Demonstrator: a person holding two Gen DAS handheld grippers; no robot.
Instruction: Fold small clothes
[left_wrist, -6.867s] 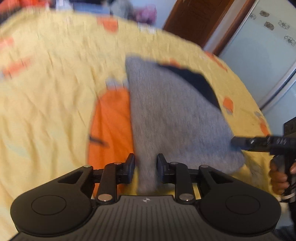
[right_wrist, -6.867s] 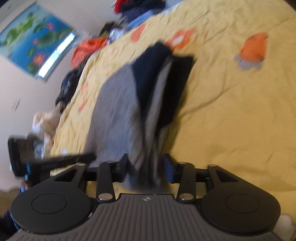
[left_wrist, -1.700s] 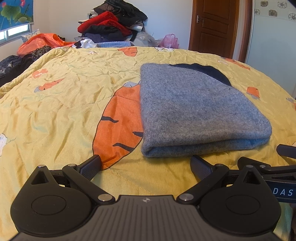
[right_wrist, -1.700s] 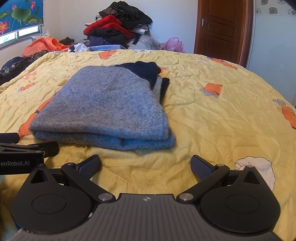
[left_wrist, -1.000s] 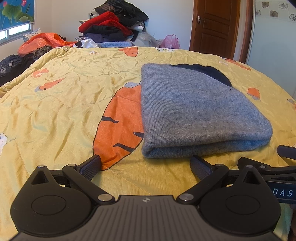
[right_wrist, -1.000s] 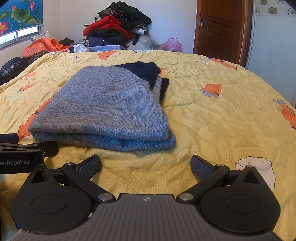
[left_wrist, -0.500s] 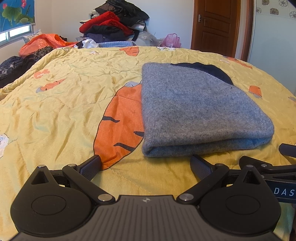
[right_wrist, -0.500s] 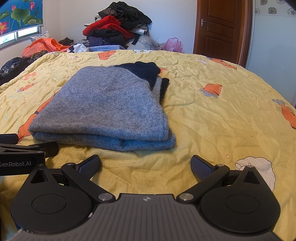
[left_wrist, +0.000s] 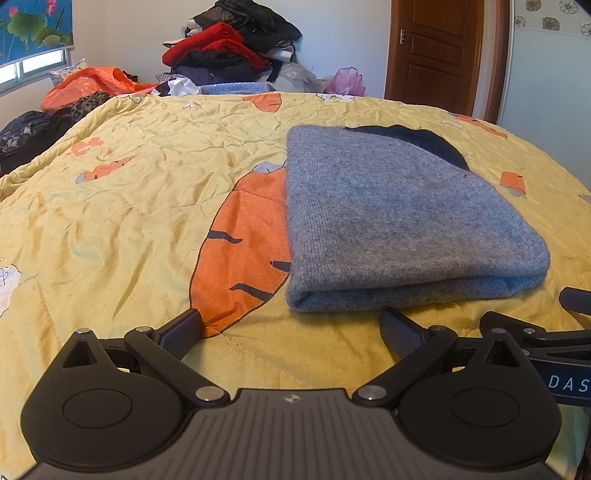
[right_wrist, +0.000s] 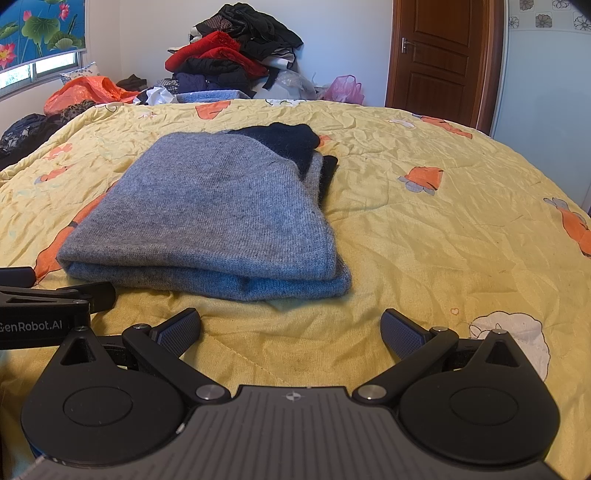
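Folded grey sweater (left_wrist: 399, 218) lies on the yellow carrot-print bedspread (left_wrist: 122, 206). Left gripper (left_wrist: 291, 332) and right gripper (right_wrist: 290, 330) are spread wide, empty. Clothes pile (right_wrist: 236, 55) and wooden door (right_wrist: 441, 55) behind.

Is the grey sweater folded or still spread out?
Folded: the grey sweater lies in stacked layers on the yellow bedspread, doubled edge facing both open, empty grippers.

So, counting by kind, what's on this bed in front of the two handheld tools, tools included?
Folded grey sweater: 1
Handheld grippers, both open and empty: 2 (left gripper, right gripper)
Yellow carrot-print bedspread: 1
Total: 4
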